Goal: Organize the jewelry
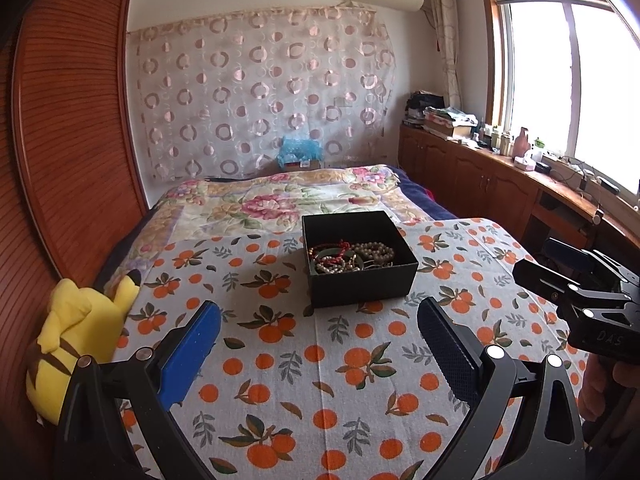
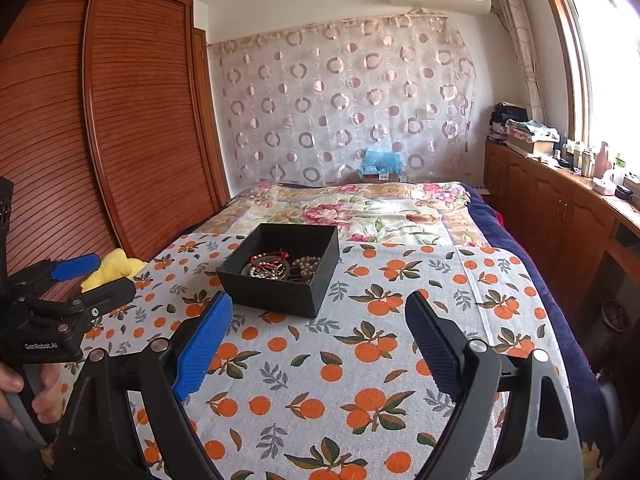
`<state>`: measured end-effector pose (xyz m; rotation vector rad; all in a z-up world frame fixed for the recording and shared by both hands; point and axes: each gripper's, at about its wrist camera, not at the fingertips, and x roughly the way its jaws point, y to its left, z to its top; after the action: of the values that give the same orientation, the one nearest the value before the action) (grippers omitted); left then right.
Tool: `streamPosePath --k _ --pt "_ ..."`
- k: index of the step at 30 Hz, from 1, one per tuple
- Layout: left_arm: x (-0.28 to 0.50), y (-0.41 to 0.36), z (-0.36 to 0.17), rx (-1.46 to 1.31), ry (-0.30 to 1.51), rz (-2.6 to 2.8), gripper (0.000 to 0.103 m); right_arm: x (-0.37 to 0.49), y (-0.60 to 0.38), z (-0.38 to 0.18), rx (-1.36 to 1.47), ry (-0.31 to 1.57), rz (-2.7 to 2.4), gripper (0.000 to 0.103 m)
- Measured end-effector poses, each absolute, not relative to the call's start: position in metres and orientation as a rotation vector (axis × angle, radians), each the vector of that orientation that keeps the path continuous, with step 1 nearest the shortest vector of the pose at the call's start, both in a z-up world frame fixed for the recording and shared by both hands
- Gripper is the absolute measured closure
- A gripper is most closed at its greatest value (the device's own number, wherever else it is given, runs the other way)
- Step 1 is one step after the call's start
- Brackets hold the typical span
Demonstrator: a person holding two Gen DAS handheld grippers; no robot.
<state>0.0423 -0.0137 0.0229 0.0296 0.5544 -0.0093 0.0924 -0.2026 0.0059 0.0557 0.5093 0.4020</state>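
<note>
Jewelry [image 1: 350, 257] box [image 1: 360, 284] sits on orange-print cloth [image 1: 304, 360] over bed [image 1: 280, 196].

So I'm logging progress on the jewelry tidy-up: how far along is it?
Apparently near the end: the bead strands and red cord lie heaped in the black box, with none visible on the orange-print cloth. The left gripper and right gripper are open, holding nothing. Untangling may remain.

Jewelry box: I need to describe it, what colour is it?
Black box, clearest in the left wrist view.
</note>
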Motion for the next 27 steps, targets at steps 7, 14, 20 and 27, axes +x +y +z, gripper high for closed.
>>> streamPosePath --k 7,14,20,27 --pt "0.0414 -0.0146 0.0241 0.03 0.551 -0.01 0.008 0.0931 -0.2031 0.0052 0.057 0.511 0.401 0.013" --pt "0.041 -0.0151 0.0242 0.029 0.549 -0.01 0.008 0.0928 -0.2042 0.0036 0.06 0.513 0.4 0.013" --pt "0.04 -0.0171 0.0261 0.029 0.545 -0.009 0.008 0.0927 -0.2043 0.0035 0.061 0.513 0.401 0.013" --pt "0.0406 -0.0186 0.0277 0.028 0.54 -0.008 0.008 0.0928 -0.2042 0.0039 0.059 0.512 0.401 0.013"
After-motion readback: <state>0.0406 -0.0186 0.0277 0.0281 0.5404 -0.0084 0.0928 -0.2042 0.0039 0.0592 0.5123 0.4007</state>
